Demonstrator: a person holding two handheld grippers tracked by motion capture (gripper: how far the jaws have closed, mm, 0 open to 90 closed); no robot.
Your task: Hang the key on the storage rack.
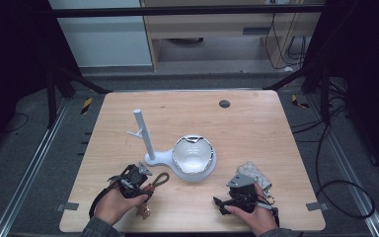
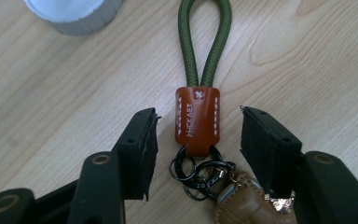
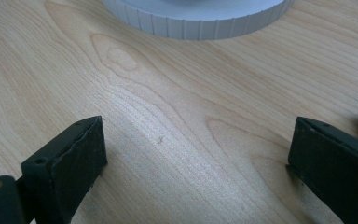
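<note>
A keychain (image 2: 197, 119) lies flat on the wooden table: a green cord loop, a brown leather tab, black rings and a tan charm. My left gripper (image 2: 199, 116) straddles the leather tab, with a gap on each side between pad and tab, so it is open around it. In the high view the keychain (image 1: 160, 179) sits just ahead of the left gripper (image 1: 145, 181) near the table's front left. My right gripper (image 3: 198, 130) rests open over bare wood, nothing between its jaws; the high view shows the right gripper (image 1: 238, 183) at the front right.
A white stand (image 1: 142, 133) with a short side peg rises from a white base that also carries a shiny bowl (image 1: 193, 154). The base's ribbed edge (image 3: 196, 18) lies ahead of the right gripper. A patterned pouch (image 1: 254, 173) lies beside the right hand. A dark round hole (image 1: 224, 103) marks the far table.
</note>
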